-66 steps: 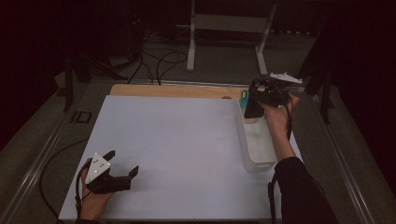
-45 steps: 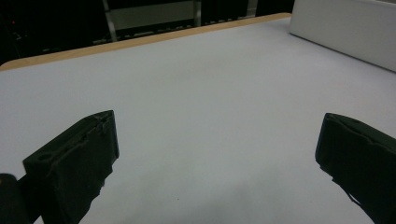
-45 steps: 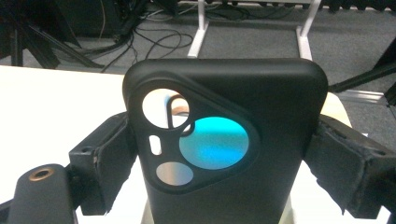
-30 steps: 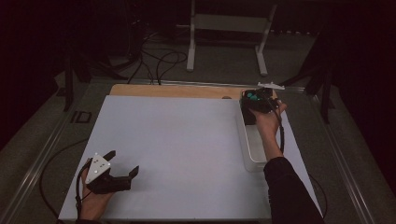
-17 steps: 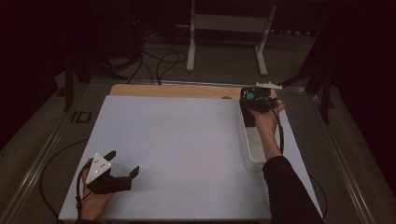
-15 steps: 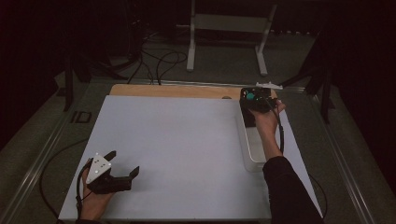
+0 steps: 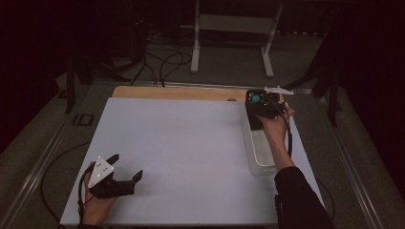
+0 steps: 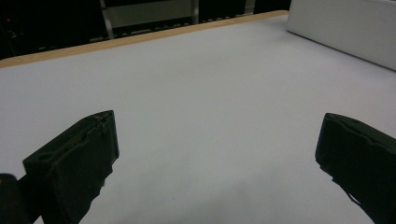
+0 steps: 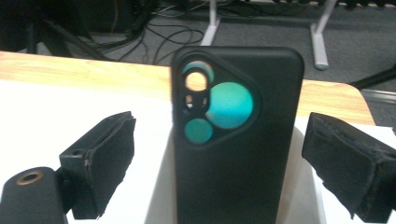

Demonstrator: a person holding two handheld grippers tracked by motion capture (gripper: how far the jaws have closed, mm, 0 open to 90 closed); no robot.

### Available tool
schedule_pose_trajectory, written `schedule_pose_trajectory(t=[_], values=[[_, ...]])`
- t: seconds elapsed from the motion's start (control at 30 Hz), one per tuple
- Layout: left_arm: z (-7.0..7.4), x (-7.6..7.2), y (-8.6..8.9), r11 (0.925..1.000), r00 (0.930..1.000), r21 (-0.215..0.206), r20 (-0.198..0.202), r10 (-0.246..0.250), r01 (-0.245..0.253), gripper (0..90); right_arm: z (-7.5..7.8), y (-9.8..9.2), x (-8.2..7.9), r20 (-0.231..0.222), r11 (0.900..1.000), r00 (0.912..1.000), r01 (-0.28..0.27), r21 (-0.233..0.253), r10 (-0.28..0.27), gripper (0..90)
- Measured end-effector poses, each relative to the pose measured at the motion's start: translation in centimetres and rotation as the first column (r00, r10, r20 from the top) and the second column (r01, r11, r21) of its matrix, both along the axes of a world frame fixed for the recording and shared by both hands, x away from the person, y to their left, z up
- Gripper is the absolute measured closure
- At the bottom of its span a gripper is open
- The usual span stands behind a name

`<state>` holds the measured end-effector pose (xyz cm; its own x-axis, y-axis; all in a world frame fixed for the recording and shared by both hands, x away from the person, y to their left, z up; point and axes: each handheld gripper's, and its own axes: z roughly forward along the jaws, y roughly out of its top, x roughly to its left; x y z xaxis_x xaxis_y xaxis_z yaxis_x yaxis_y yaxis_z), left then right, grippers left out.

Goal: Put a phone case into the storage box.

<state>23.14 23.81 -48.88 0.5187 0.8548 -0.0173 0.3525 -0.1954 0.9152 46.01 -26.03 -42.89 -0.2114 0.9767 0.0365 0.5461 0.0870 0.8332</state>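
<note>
Dim room, cables and a white metal stand (image 7: 232, 28) lying beyond the table at 12 o'clock. White tabletop (image 7: 191, 152) taking up most of the high view, a wooden edge strip (image 7: 176, 93) running along its far side. Clear plastic tray (image 7: 260, 152) sitting at 3 o'clock on the tabletop, long side running near to far. Person's right forearm in a dark sleeve (image 7: 298, 200) reaching in from 5 o'clock over the tray. Right gripper (image 7: 262, 106) hovering at the tray's far end, about 1 o'clock on the table. Jaws standing wide apart in the right gripper view, not clamping anything. Black phone case (image 9: 236, 135) standing upright between them, camera cutout showing teal, a clear gap on each side; what is propping it up cannot be told. Left gripper (image 7: 125, 171) resting at 7 o'clock, held in the person's left hand (image 7: 98, 205), jaws spread wide over bare white surface, gripping nothing, well apart from the tray.
</note>
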Motion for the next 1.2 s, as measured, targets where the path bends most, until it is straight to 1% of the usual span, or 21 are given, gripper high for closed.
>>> schedule_pose_trajectory(t=[0.1, 0.2, 0.27, 0.4, 0.43, 0.5, 0.53, 0.57, 0.63, 0.67, 0.7, 0.8, 0.83, 0.87, 0.9, 0.93, 0.97, 1.0, 1.03, 1.07, 1.2], values=[[0.0, 0.0, 0.0, 1.0, 1.0, -0.001, 0.0, 0.0, 0.0, 0.2, 0.3, 0.1, -0.8, 0.002, 0.999, 0.9992, -0.039, 0.005, 0.039, 9.3], [0.0, 0.0, 0.0, 1.0, 1.0, -0.002, -0.002, 0.0, 0.0, 0.2, 0.7, 0.1, -2.1, 0.012, 0.996, 0.9962, -0.086, 0.036, 0.086, 9.3], [0.0, 0.0, 0.0, 1.0, 1.0, -0.001, -0.002, -0.001, 0.001, 0.2, 0.9, 0.2, -2.7, 0.017, 0.993, 0.9937, -0.111, 0.043, 0.111, 9.3], [0.0, 0.0, -0.1, 1.0, 1.0, -0.002, -0.002, -0.002, 0.002, 0.2, 1.1, 0.6, -4.5, 0.042, 0.985, 0.9856, -0.166, 0.037, 0.164, 9.3], [0.0, 0.0, -0.1, 1.0, 1.0, -0.002, -0.002, -0.002, 0.002, 0.2, 1.1, 0.6, -4.5, 0.042, 0.985, 0.9856, -0.166, 0.037, 0.164, 9.3], [0.0, 0.0, -0.1, 1.0, 1.0, 0.0, -0.001, -0.004, 0.004, 0.2, 1.2, 0.8, -5.5, 0.049, 0.98, 0.9796, -0.197, 0.036, 0.195, 9.3], [0.0, 0.0, -0.1, 1.0, 1.0, 0.0, -0.001, -0.004, 0.004, 0.2, 1.2, 0.8, -5.5, 0.049, 0.98, 0.9796, -0.197, 0.036, 0.195, 9.3], [0.1, 0.0, -0.1, 1.0, 1.0, 0.0, -0.001, -0.005, 0.005, 0.2, 1.3, 1.0, -6.9, 0.067, 0.973, 0.9718, -0.229, 0.037, 0.226, 9.3], [0.1, 0.0, -0.1, 1.0, 1.0, -0.002, 0.0, -0.006, 0.006, 0.2, 1.3, 1.1, -7.2, 0.07, 0.971, 0.9697, -0.237, 0.04, 0.234, 9.4], [0.1, 0.1, -0.1, 1.0, 1.0, -0.001, 0.0, -0.006, 0.006, 0.2, 1.4, 1.2, -8.3, 0.093, 0.966, 0.964, -0.254, 0.05, 0.249, 9.4], [0.1, 0.1, -0.1, 1.0, 1.0, -0.001, 0.0, -0.006, 0.006, 0.2, 1.4, 1.2, -8.3, 0.093, 0.966, 0.964, -0.254, 0.05, 0.249, 9.4], [0.3, 0.1, -0.1, 1.0, 1.0, -0.005, 0.002, -0.008, 0.008, 0.2, 1.5, 1.5, -9.8, 0.115, 0.955, 0.9523, -0.291, 0.062, 0.283, 9.3], [0.3, 0.1, -0.1, 1.0, 1.0, -0.005, 0.002, -0.008, 0.008, 0.2, 1.5, 1.5, -9.8, 0.115, 0.955, 0.9523, -0.291, 0.062, 0.283, 9.3], [0.4, 0.0, -0.1, 0.9999, 1.0, -0.007, 0.006, -0.008, 0.008, 0.2, 1.4, 1.7, -10.9, 0.13, 0.946, 0.941, -0.321, 0.053, 0.312, 9.3], [0.4, 0.0, 0.0, 0.9999, 1.0, -0.009, 0.007, -0.007, 0.007, 0.2, 1.4, 1.7, -10.9, 0.13, 0.946, 0.941, -0.321, 0.053, 0.312, 9.3], [0.5, 0.0, 0.0, 0.9999, 1.0, -0.013, 0.008, -0.005, 0.005, 0.2, 1.3, 1.8, -11.7, 0.14, 0.938, 0.9319, -0.344, 0.05, 0.334, 9.3], [0.6, 0.0, 0.0, 0.9999, 0.9999, -0.014, 0.01, -0.006, 0.006, 0.2, 1.2, 1.8, -11.9, 0.142, 0.936, 0.9299, -0.349, 0.052, 0.339, 9.3], [0.6, 0.0, 0.0, 0.9999, 0.9999, -0.013, 0.011, -0.007, 0.007, 0.1, 1.0, 1.9, -12.4, 0.148, 0.931, 0.9239, -0.363, 0.043, 0.353, 9.2], [0.6, 0.0, 0.0, 0.9999, 0.9999, -0.013, 0.011, -0.007, 0.007, 0.1, 1.0, 1.9, -12.4, 0.148, 0.931, 0.9239, -0.363, 0.043, 0.353, 9.2], [0.7, 0.0, 0.0, 0.9999, 0.9999, -0.011, 0.013, -0.009, 0.01, 0.1, 0.9, 2.0, -13.2, 0.148, 0.924, 0.9164, -0.381, 0.041, 0.372, 8.9], [1.0, -0.1, 0.0, 0.9999, 0.9998, -0.012, 0.018, -0.01, 0.011, 0.2, 1.0, 2.1, -14.5, 0.178, 0.916, 0.9049, -0.399, 0.04, 0.387, 8.9]])
